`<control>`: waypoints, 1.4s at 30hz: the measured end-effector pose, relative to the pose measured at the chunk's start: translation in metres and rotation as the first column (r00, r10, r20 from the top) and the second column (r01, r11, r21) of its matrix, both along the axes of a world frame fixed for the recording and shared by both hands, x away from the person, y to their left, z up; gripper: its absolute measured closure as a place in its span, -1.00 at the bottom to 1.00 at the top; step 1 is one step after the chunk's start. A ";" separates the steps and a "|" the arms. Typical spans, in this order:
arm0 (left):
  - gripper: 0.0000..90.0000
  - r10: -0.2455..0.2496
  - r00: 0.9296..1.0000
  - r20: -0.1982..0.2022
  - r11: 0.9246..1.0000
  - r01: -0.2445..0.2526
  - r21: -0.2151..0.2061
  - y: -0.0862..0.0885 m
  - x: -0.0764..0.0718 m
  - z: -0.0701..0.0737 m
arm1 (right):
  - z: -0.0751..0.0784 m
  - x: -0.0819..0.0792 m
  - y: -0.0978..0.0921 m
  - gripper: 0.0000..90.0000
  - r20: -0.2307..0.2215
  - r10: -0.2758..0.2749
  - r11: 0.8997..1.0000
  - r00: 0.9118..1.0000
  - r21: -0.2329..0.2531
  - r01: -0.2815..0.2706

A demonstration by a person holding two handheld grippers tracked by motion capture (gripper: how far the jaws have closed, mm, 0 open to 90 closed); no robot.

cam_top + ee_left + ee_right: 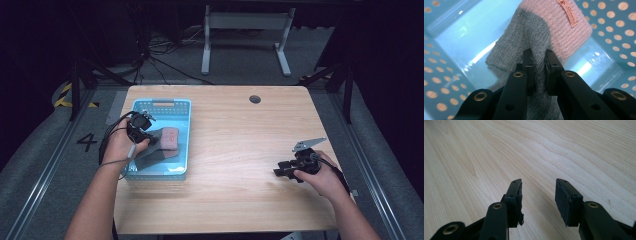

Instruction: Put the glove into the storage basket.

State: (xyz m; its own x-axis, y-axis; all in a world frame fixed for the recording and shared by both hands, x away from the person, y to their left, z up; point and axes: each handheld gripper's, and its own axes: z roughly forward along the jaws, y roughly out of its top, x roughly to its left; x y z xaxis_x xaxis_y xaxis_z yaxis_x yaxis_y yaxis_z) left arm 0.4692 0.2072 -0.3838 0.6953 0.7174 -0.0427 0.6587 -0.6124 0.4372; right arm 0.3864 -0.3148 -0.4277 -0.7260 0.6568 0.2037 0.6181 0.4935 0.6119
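1. The left gripper (539,56) has its jaws pinched on a fold of the grey knitted sock with a pink cuff (544,32), which lies in the light-blue perforated plastic basket (180,107) at the table's left. That thin pinch could slip when lifted.
2. The sock's loose end might snag the basket wall and drag the basket along.
3. The right gripper (538,185) rests at the near right with its jaws apart, holding nothing, too far off to steady the basket.
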 end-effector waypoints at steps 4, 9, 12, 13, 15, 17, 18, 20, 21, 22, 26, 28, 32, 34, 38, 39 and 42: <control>0.81 0.030 0.999 -0.018 0.999 -0.030 0.024 -0.002 0.002 -0.008 | 0.000 0.000 0.001 0.29 0.001 0.005 1.000 1.000 0.001 -0.005; 0.80 0.037 0.999 -0.021 0.999 -0.036 0.032 -0.005 -0.001 -0.015 | 0.000 0.001 0.003 0.28 0.004 0.020 1.000 1.000 0.001 -0.020; 0.79 0.055 0.998 -0.027 0.998 -0.054 0.032 -0.004 -0.001 -0.019 | 0.000 0.000 0.004 0.27 0.005 0.022 1.000 1.000 -0.003 -0.022; 0.79 0.061 0.998 -0.030 0.998 -0.060 0.034 -0.004 -0.001 -0.020 | 0.000 0.000 0.004 0.27 0.005 0.023 1.000 1.000 -0.003 -0.023; 0.78 0.072 0.997 -0.025 0.997 -0.071 0.029 -0.003 -0.001 -0.022 | 0.000 0.000 0.003 0.27 0.006 0.022 1.000 1.000 -0.002 -0.022; 0.79 0.083 0.996 -0.031 0.996 -0.082 0.018 -0.003 -0.002 -0.023 | 0.000 0.000 0.003 0.27 0.005 0.018 1.000 1.000 -0.001 -0.018; 0.78 0.081 0.996 -0.024 0.997 -0.081 0.018 -0.003 -0.003 -0.022 | 0.000 0.000 0.002 0.27 0.004 0.018 1.000 1.000 -0.002 -0.018; 0.78 0.087 0.996 -0.028 0.996 -0.087 0.016 -0.002 -0.004 -0.023 | 0.000 0.000 0.002 0.27 0.005 0.016 1.000 1.000 -0.002 -0.016; 0.77 0.094 0.995 -0.028 0.995 -0.094 0.017 -0.002 -0.004 -0.023 | 0.000 0.000 0.003 0.27 0.005 0.017 1.000 1.000 0.000 -0.017; 0.75 0.098 0.994 -0.042 0.995 -0.098 0.013 -0.002 -0.004 -0.024 | 0.000 0.000 0.003 0.27 0.006 0.020 1.000 1.000 -0.002 -0.020; 0.48 0.121 0.990 -0.073 0.992 -0.118 0.037 -0.002 -0.005 -0.028 | 0.000 -0.001 0.004 0.25 0.010 0.029 1.000 1.000 -0.001 -0.029; 0.36 0.119 0.991 -0.062 0.992 -0.116 0.051 -0.002 -0.005 -0.028 | 0.000 -0.001 0.004 0.24 0.012 0.028 1.000 1.000 0.001 -0.028; 0.17 0.123 0.992 -0.028 0.991 -0.121 0.064 -0.002 -0.003 -0.026 | 0.000 -0.001 0.004 0.23 0.013 0.025 1.000 1.000 0.001 -0.025; 0.20 0.117 0.993 -0.025 0.992 -0.115 0.061 -0.003 -0.003 -0.025 | 0.001 -0.001 0.004 0.23 0.015 0.026 1.000 1.000 0.002 -0.026; 0.22 0.094 0.995 -0.028 0.992 -0.092 0.082 -0.007 -0.002 -0.025 | 0.001 0.000 0.004 0.22 0.017 0.024 1.000 1.000 0.003 -0.024; 0.25 0.090 0.996 -0.028 0.992 -0.087 0.086 -0.009 -0.002 -0.024 | 0.001 0.000 0.004 0.22 0.017 0.028 1.000 0.999 0.005 -0.028; 0.28 0.091 0.996 -0.015 0.994 -0.089 0.067 -0.010 -0.006 -0.019 | 0.003 0.001 0.005 0.21 0.019 0.030 0.999 0.999 0.009 -0.030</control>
